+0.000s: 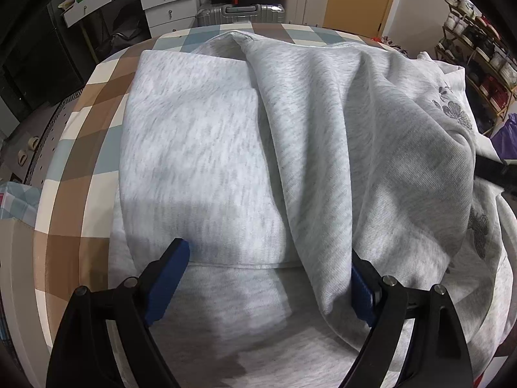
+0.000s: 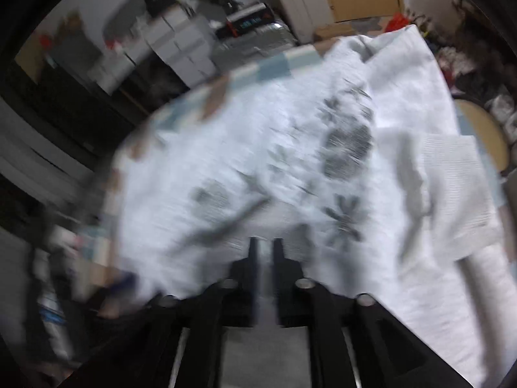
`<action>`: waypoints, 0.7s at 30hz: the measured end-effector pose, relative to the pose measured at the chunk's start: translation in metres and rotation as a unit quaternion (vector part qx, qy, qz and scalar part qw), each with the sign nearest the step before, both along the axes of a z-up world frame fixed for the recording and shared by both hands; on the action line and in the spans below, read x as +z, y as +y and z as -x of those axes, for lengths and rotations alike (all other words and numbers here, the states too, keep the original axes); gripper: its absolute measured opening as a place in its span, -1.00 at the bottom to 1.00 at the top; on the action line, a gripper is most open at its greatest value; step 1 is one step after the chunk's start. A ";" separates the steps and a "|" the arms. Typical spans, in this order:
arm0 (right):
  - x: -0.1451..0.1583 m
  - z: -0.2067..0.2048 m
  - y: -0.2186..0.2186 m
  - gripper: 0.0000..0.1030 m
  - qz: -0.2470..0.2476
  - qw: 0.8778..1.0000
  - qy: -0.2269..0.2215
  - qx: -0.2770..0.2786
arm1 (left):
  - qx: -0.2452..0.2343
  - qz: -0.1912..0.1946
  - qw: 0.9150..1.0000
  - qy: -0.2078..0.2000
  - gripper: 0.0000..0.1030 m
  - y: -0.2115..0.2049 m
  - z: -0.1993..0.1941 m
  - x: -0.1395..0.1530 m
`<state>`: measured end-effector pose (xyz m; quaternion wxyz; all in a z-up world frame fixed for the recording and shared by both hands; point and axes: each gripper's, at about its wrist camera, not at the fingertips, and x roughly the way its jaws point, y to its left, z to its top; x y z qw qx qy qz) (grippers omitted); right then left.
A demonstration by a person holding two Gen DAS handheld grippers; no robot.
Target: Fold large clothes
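Left gripper [image 1: 271,278] spread wide, nothing pinched; sweater [image 1: 323,135] lies dead ahead on the checked table [image 1: 77,174], long axis running away from the fingers, loose fold draped toward right finger. Right gripper [image 2: 265,252] nearly closed; frame blurred, can't tell if cloth is caught. No legible writing.

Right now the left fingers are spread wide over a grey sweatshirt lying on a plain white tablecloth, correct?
Not quite: the tablecloth is checked in brown, blue and white, not plain white. The left wrist view shows it. The left fingers do stand wide apart over the grey sweatshirt.
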<state>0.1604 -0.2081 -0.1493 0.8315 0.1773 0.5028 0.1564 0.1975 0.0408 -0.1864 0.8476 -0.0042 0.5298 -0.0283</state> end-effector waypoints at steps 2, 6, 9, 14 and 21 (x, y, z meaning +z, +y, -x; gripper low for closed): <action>0.007 -0.001 0.005 0.56 -0.023 1.000 -0.014 0.001 | 0.002 0.000 1.000 0.000 0.70 0.000 0.000 0.000; 0.001 -0.018 0.037 0.55 -0.014 1.000 -0.004 0.010 | -0.001 0.002 1.000 -0.001 0.70 0.001 0.001 0.000; -0.025 -0.031 0.058 0.23 0.007 0.999 0.050 0.013 | -0.005 0.002 1.000 0.000 0.71 0.001 0.001 0.000; -0.015 -0.024 0.054 -0.74 0.000 1.000 0.013 0.007 | -0.009 0.003 1.000 -0.001 0.77 0.002 0.000 -0.001; 0.009 0.018 0.012 -0.78 -0.032 0.997 -0.066 0.016 | 0.000 0.012 1.000 0.008 0.81 0.002 -0.001 -0.001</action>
